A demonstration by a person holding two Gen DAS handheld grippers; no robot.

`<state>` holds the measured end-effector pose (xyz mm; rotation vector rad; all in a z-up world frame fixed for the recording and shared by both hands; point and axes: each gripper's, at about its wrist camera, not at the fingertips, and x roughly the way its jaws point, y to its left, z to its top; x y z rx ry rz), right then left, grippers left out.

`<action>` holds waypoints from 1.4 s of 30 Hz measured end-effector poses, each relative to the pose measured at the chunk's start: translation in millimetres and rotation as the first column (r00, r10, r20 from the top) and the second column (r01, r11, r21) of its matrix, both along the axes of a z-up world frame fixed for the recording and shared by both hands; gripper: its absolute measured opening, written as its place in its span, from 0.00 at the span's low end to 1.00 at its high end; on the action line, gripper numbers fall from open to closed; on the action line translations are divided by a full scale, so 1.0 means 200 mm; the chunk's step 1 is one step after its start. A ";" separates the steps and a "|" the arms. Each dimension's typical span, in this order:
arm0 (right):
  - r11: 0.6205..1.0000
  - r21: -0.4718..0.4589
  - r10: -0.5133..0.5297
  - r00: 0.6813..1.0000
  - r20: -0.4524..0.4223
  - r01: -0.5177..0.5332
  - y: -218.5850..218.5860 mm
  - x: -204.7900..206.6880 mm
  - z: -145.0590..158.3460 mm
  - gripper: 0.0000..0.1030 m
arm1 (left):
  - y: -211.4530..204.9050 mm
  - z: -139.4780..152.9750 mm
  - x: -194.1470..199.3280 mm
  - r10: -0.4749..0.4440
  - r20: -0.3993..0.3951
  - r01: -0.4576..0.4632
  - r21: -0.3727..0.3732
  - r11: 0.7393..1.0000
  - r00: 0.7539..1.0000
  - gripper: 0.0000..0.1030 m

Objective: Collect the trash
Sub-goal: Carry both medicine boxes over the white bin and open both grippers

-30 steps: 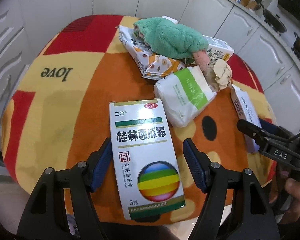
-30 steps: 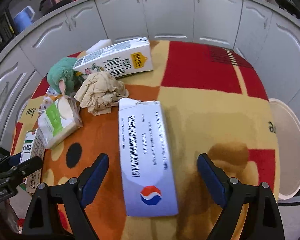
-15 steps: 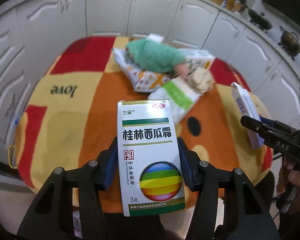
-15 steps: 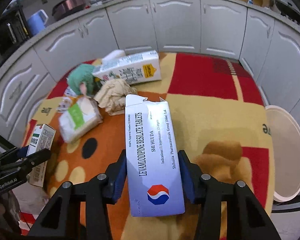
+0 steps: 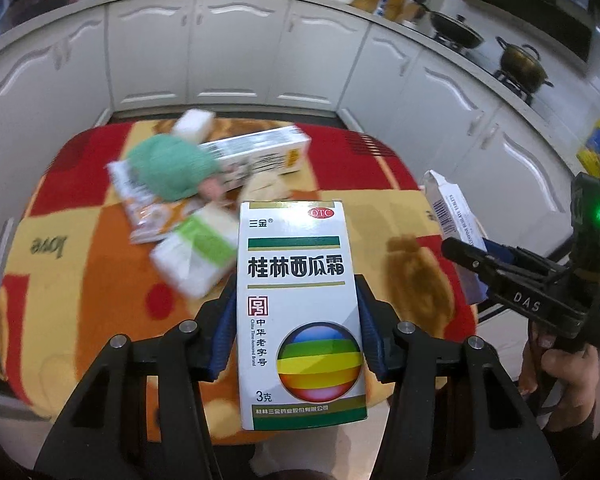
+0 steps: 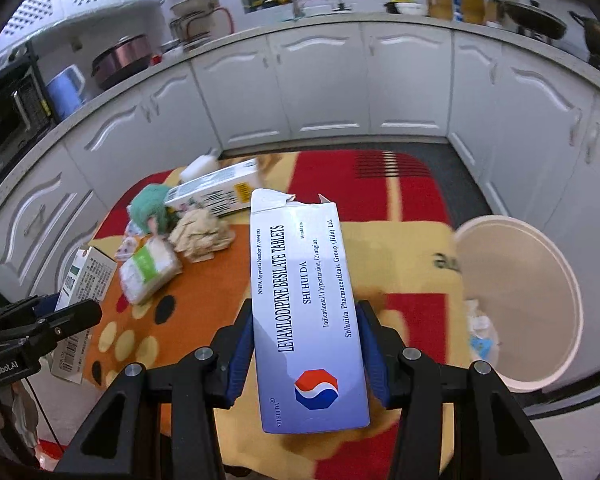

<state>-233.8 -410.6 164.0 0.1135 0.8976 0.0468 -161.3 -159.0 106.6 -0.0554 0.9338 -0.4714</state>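
A white medicine box (image 5: 300, 312) is showing "OTC" and "3克", while a blue-white box (image 6: 306, 308) is reading "LEVAMLODIPINE BESILATE TABLETS". The tablecloth (image 5: 48, 245) is displaying "love"; one gripper (image 5: 526, 304) is bearing "DAS".

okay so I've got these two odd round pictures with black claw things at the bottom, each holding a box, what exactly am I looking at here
A person holds a hand-held claw in each hand; each carries a wide-angle camera looking along its fingers.

Left picture: the left claw grips a white medicine box with a rainbow ball.

Right picture: the right claw grips a white and blue tablet box.

Both have just closed on their boxes.

Below is a colourful cloth-covered table with a milk carton, crumpled paper, a green cloth and a tissue pack. A white bin stands beside it.
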 end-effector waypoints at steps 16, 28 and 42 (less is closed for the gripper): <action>0.976 0.030 -0.217 0.976 -0.012 0.217 -0.54 -0.08 -0.02 0.46 | -0.67 -0.02 0.17 -0.175 0.034 0.173 0.054 0.983 0.984 0.49; 0.928 0.041 -0.366 0.927 -0.076 0.370 -0.94 -0.04 -0.14 0.46 | -1.07 -0.12 0.30 -0.268 -0.002 0.268 0.048 0.962 0.963 0.49; 0.901 0.062 -0.415 0.894 -0.168 0.430 -1.11 0.04 -0.34 0.46 | -1.38 -0.27 0.39 -0.323 -0.064 0.325 0.023 0.945 0.944 0.49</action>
